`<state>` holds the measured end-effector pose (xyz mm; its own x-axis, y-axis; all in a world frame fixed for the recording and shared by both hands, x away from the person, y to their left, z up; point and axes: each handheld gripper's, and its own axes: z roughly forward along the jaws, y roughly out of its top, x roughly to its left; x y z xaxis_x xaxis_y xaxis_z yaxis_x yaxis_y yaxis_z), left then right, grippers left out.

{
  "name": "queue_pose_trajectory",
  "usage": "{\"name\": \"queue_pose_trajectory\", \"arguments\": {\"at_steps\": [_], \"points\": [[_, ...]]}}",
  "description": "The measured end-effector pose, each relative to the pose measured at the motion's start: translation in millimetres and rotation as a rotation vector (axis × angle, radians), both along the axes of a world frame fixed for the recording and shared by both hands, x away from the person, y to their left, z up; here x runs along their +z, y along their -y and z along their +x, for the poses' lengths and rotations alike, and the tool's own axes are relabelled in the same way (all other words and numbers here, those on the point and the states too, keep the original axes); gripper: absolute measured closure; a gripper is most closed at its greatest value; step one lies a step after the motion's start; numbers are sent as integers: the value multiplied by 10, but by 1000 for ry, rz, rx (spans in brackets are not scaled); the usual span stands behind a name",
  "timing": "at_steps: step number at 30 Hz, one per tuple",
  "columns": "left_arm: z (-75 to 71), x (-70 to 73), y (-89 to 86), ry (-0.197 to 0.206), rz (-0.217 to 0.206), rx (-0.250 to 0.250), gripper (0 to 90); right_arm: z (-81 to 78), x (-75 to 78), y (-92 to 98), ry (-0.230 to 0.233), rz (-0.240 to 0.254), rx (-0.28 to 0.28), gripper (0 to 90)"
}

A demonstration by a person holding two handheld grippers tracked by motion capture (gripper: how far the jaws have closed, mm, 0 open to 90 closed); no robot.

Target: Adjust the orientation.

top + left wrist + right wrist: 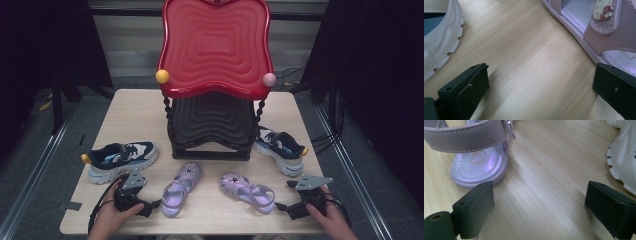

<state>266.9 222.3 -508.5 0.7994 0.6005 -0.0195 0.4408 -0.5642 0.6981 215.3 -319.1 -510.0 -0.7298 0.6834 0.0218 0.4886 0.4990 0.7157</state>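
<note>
Two lilac sandals lie near the table's front: the left sandal [180, 189] and the right sandal [248, 191]. A navy-and-white sneaker [119, 159] sits at the left, its mate [280, 148] at the right beside the rack. My left gripper [134, 181] rests on the table between the left sneaker and left sandal, jaws open over bare wood [536, 72]; the sneaker sole [441, 42] and sandal [599, 32] flank it. My right gripper [306, 184] rests at the front right, open and empty [539, 195], with the sandal's heel [476, 165] to its left and a sneaker sole [624, 157] to its right.
A two-tier shoe rack stands at the table's back middle, with a red wavy top shelf [215, 47] and a black lower shelf [212, 120]. Yellow [162, 76] and pink [269, 79] knobs mark its corners. The wooden table [135, 115] ends close to my hands.
</note>
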Motion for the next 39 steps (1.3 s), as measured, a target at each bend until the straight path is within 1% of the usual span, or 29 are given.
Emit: {"name": "queue_pose_trajectory", "arguments": {"at_steps": [10, 13, 17, 19, 20, 21, 22, 23, 24, 25, 27, 28, 29, 32, 33, 34, 35, 36, 37, 39], "points": [[0, 0, 1, -1, 0, 1, 0, 0, 0, 1, -2, 1, 0, 75], [1, 5, 3, 3, 8, 4, 0, 2, -1, 2, -3, 5, 3, 76], [-4, 2, 3, -2, 1, 6, 0, 3, -1, 2, -3, 5, 3, 76], [-11, 9, 3, 0, 9, 15, 0, 8, -1, 2, -3, 4, 6, 76], [-21, 26, -4, -13, 8, 29, 21, 17, -1, -2, -4, 5, 7, 76], [-21, 26, -4, -13, 8, 29, 38, 17, -1, -2, -4, 5, 7, 76], [-28, 43, -18, -26, -2, 40, 38, 21, 0, -3, -4, 4, 6, 76], [-38, 59, -34, -34, -11, 52, 139, 37, 0, -4, -3, 3, 10, 75], [-40, 77, -53, -36, -11, 56, 139, 37, 0, -4, -3, 3, 10, 75], [-54, 93, -67, -60, -29, 70, 175, 44, -2, -4, -5, 7, 13, 75], [-82, 115, -84, -68, -42, 79, 173, 57, -1, -2, -5, 7, 15, 75], [-122, 155, -90, -60, -43, 90, 173, 66, -1, -2, -7, 9, 17, 74], [-122, 155, -90, -60, -43, 90, 174, 66, -1, -2, -7, 9, 17, 74], [-177, 242, -88, -47, -85, 96, 175, 77, -2, 0, -7, 10, 22, 74], [-189, 263, -86, -46, -89, 100, 178, 78, -2, 0, -7, 9, 23, 75], [-209, 311, -80, -33, -112, 107, 189, 80, -2, -1, -7, 10, 23, 74], [-213, 334, -79, -37, -133, 115, 190, 80, -2, 0, -7, 10, 24, 74], [-213, 334, -79, -37, -133, 115, 191, 80, -2, 0, -7, 10, 24, 74], [-218, 356, -76, -38, -154, 124, 196, 81, -2, 0, -7, 10, 25, 74], [-223, 396, -73, -24, -174, 138, 208, 81, -1, 0, -8, 9, 24, 74]]}}
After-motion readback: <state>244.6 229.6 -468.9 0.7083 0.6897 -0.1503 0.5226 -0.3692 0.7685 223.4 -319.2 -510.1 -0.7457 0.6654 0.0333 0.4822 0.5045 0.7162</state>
